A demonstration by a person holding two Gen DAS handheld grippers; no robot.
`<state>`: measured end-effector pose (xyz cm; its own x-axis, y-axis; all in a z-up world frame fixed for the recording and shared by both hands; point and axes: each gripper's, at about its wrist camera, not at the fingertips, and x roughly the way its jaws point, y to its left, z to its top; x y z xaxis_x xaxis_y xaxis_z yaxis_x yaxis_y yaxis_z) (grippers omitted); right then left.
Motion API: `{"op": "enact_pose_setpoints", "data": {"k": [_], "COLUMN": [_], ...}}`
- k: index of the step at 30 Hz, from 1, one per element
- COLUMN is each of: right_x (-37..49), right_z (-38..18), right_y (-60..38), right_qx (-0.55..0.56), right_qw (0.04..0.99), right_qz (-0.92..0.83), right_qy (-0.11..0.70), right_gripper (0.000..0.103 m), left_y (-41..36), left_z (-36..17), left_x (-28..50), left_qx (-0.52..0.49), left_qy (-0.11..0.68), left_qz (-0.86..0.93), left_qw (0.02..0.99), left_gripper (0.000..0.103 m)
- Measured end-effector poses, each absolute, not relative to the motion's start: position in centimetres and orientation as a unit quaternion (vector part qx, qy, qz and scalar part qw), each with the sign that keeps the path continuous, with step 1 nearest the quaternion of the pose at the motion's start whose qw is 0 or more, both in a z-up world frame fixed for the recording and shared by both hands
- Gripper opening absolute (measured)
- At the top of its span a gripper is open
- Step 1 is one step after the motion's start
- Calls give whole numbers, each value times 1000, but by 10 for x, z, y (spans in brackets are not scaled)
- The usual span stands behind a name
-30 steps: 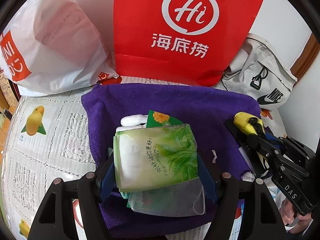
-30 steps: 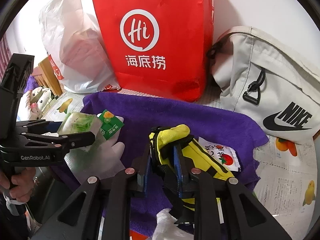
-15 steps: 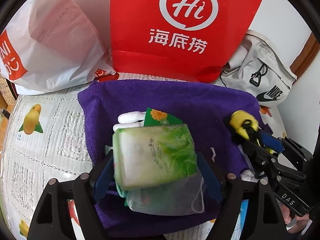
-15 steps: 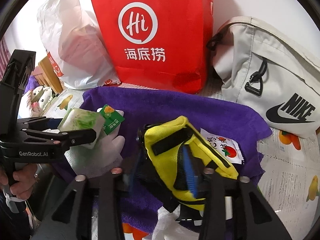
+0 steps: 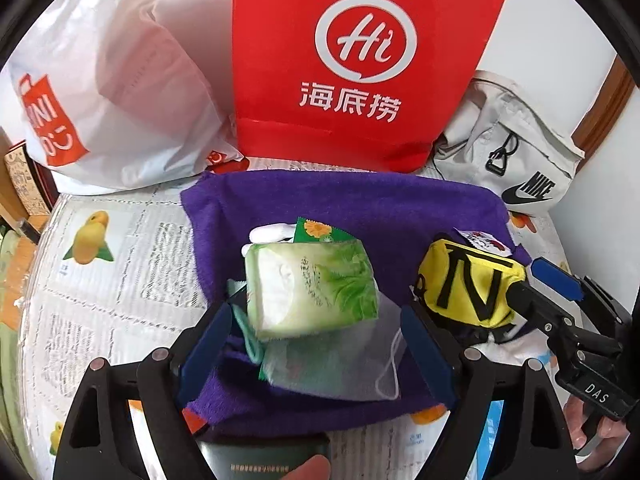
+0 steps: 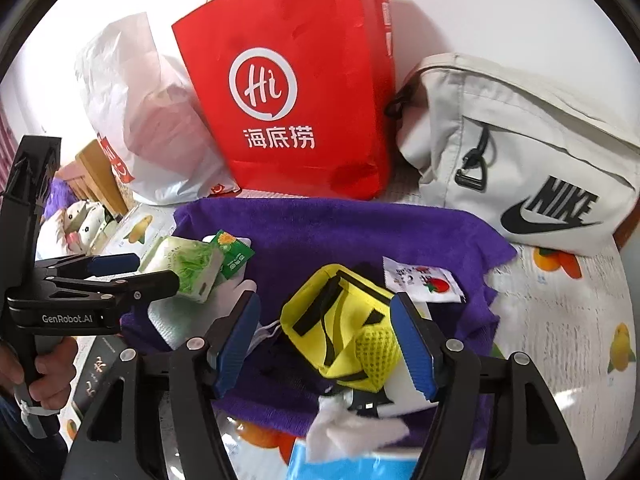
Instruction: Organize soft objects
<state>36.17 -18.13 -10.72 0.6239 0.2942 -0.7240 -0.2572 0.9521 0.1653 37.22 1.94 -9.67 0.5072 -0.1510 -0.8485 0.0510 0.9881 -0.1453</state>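
On the purple towel [image 5: 360, 208] the tissue pack [image 5: 312, 286] lies crosswise between the left gripper [image 5: 316, 332]'s just-widened fingers; right gripper [image 6: 324, 344]'s just-opened fingers flank the yellow pouch [image 6: 344, 332]

Home: shopping bags [image 5: 360, 60], plush toys [image 6: 80, 220]

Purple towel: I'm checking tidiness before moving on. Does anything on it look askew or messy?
Yes. The green tissue pack lies tilted on a mesh pouch and white glove, an untidy heap. The yellow pouch lies skewed on the towel, straps loose.
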Motion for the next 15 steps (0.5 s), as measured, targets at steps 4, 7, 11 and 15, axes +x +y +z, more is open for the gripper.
{"op": "enact_pose_setpoints", "data": {"k": [4,7,11,15], "right_x": [344,327,305,272], "right_z": [-98,-89,-79,-67], "right_y": [-185,-187,-188,-186], "right_qx": [33,38,49,30], "right_qw": [903,906,905,915], "right_qz": [143,135,126,93], "right_qy": [403,399,404,392], "right_gripper": [73,76,87,93], "left_y": [22,25,27,27], "left_z": [-87,-81,-70,-56], "left_x": [355,341,316,286], "left_qx": [-48,-51,-47,-45], "left_qy": [486,483,474,460], "left_qz": [-54,-51,-49,-54], "left_qw": [871,873,878,885], "left_gripper": [86,86,86,86]}}
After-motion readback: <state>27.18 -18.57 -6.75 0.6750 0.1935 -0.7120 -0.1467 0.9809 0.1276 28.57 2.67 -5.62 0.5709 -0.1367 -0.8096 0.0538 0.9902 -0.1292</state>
